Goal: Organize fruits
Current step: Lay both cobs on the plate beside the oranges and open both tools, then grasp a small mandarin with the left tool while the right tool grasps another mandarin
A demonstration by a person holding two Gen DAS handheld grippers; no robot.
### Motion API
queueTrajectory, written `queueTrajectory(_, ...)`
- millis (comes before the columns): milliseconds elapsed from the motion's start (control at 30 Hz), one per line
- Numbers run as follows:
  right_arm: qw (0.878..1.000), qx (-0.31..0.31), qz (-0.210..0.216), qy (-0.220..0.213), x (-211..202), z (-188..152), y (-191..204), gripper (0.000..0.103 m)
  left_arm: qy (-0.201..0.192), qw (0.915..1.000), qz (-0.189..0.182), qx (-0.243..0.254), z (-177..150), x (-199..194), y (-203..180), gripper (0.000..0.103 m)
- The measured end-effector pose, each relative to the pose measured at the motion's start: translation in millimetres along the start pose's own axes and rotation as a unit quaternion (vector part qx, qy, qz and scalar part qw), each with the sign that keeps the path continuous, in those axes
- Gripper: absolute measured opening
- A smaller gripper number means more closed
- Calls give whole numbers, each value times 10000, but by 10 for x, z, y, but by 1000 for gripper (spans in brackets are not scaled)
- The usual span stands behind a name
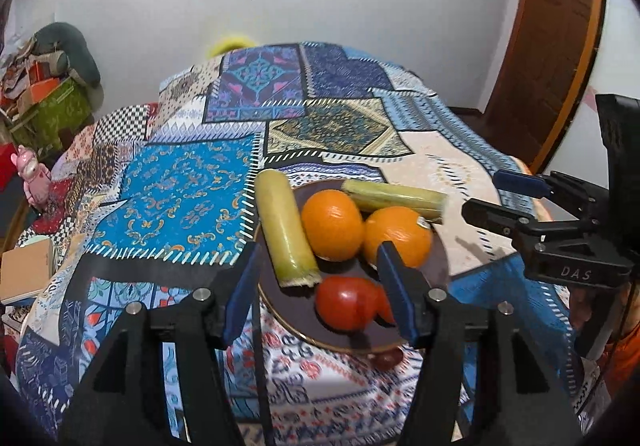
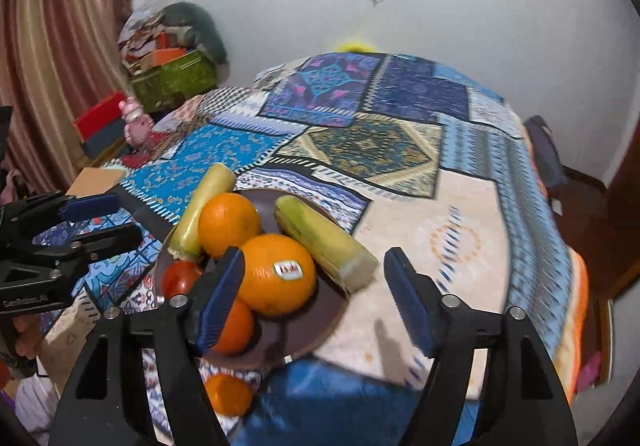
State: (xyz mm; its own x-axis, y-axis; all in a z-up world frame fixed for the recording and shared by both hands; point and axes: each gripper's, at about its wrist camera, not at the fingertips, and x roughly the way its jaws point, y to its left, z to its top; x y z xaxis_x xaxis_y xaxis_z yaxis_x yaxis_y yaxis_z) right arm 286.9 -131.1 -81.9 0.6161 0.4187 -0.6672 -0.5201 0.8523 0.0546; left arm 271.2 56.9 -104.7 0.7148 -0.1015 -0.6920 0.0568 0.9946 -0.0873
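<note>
Two oranges (image 1: 332, 224) on dark plate (image 1: 438, 266), between wide-open, empty left gripper (image 1: 318, 282) and right gripper (image 2: 314, 300)

A dark plate (image 2: 320, 320) holds two oranges (image 2: 229, 224) (image 2: 276, 274), one stickered, two yellow-green cut stalks (image 2: 326, 244) (image 2: 202, 210), a tomato (image 2: 180, 278) and a smaller orange fruit (image 2: 234, 328). Another orange fruit (image 2: 229, 394) lies just off its rim.

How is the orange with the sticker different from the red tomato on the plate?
The sticker orange is orange and bigger; the tomato is red and smaller. The orange wears a white label; the tomato shows none. The orange sits mid-plate, the tomato by the rim. Both are round and rest on the dark plate.
</note>
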Motion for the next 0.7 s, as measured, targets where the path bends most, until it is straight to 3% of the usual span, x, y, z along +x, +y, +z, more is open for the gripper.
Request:
queueTrajectory(367,9976,570,-360,-142,-556,-515,-180,72,65,9995,-309,-39,-423,-318,-255,71)
queueTrajectory(700,9971,668,-355,129,-573,-923,-110,72,471,9967,-659,45,-780,-176,-527,71)
